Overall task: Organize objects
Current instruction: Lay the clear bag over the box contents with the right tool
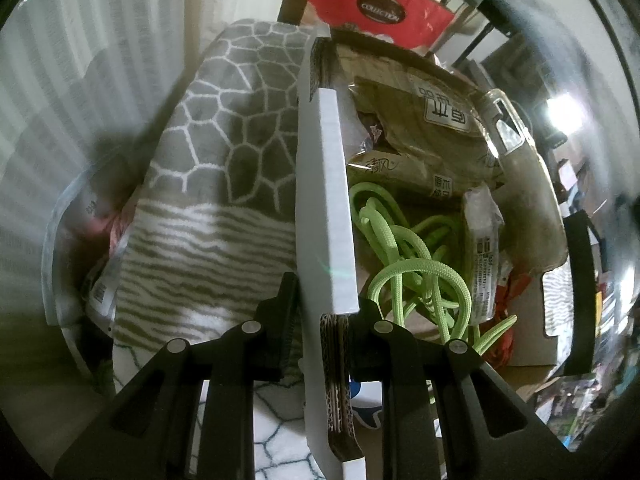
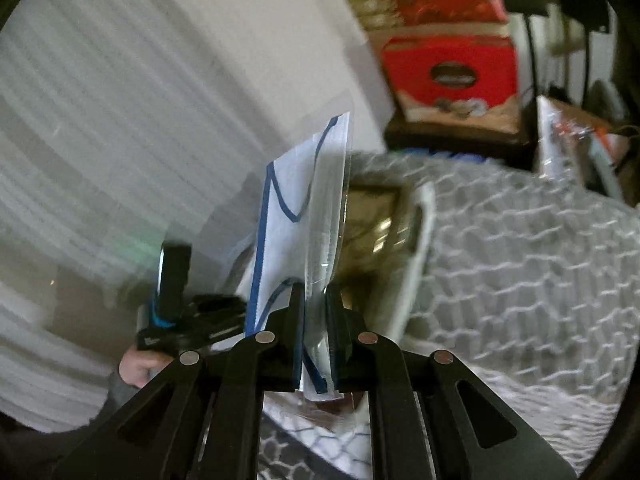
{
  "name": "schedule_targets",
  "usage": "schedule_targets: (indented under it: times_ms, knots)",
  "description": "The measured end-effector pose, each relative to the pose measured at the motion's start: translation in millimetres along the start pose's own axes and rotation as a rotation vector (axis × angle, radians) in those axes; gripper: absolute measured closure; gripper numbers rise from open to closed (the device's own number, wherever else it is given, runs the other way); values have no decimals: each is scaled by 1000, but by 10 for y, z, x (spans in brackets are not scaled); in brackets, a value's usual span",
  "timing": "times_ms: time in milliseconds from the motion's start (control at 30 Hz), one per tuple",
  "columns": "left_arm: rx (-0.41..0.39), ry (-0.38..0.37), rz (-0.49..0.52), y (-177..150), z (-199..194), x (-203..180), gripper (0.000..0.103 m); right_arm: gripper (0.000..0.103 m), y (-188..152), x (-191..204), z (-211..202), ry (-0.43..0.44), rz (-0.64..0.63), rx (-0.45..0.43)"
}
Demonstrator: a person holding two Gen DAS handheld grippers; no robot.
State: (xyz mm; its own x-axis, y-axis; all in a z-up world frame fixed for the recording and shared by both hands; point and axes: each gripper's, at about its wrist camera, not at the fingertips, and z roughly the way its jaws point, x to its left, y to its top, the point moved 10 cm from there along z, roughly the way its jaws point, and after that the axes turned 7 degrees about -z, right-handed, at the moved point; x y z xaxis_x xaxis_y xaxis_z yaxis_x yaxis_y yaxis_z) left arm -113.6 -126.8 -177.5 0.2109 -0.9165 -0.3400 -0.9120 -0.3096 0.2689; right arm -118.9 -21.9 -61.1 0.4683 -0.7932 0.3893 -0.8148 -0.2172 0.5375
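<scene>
**Box flap pinched, bag lifted**

In the left wrist view, the left gripper [image 1: 326, 320] is seen clamped narrow on the white cardboard flap [image 1: 326, 184] of a box. To the right of that flap, inside the box, a green cord [image 1: 404, 264], brown tissue packs [image 1: 424, 148] and a yellowed phone case [image 1: 528, 184] are piled; to its left a grey patterned blanket [image 1: 224, 152] is draped.

None of that shows in the blurry right wrist view. There the right gripper [image 2: 316, 320], angled downward, is closed on a clear plastic bag [image 2: 320, 216] with blue-lined paper inside, held up above the blanket [image 2: 520, 248]. The person's other hand [image 2: 138, 366] is glimpsed lower left.
</scene>
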Motion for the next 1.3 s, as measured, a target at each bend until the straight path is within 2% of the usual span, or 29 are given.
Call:
schedule_targets:
  times_ms: [133, 300, 400, 433, 467, 533, 667, 867, 1000, 1133, 1300]
  knots:
    - [2, -5, -1, -10, 2, 3, 85, 94, -164, 41, 389, 15, 45, 51]
    - [4, -17, -6, -18, -6, 10, 85, 93, -296, 5, 660, 11, 128, 72]
    - [9, -32, -17, -19, -18, 13, 84, 85, -344, -25, 688, -33, 114, 90]
    - [8, -39, -23, -16, -31, 11, 84, 79, -361, -23, 697, -40, 110, 98]
    - [4, -44, -27, -5, -42, 11, 84, 72, -377, -21, 685, -39, 107, 105]
    - [-5, -49, -30, 20, -77, 13, 84, 69, -387, 6, 637, -29, 98, 106]
    - [-16, -60, -32, 63, -140, 5, 83, 69, -416, 70, 532, -46, 51, 111]
    - [-31, -55, -42, 115, -169, 24, 79, 69, -558, 190, 598, -83, -12, 153]
    - [-34, -55, -47, 139, -180, 67, 73, 69, -484, 161, 514, -91, -16, 119]
    - [-46, -61, -65, 182, -207, 125, 65, 67, -381, 98, 241, -81, -4, 64]
    - [-52, -56, -60, 219, -212, 138, 65, 63, -293, -199, 17, -143, 35, 28]
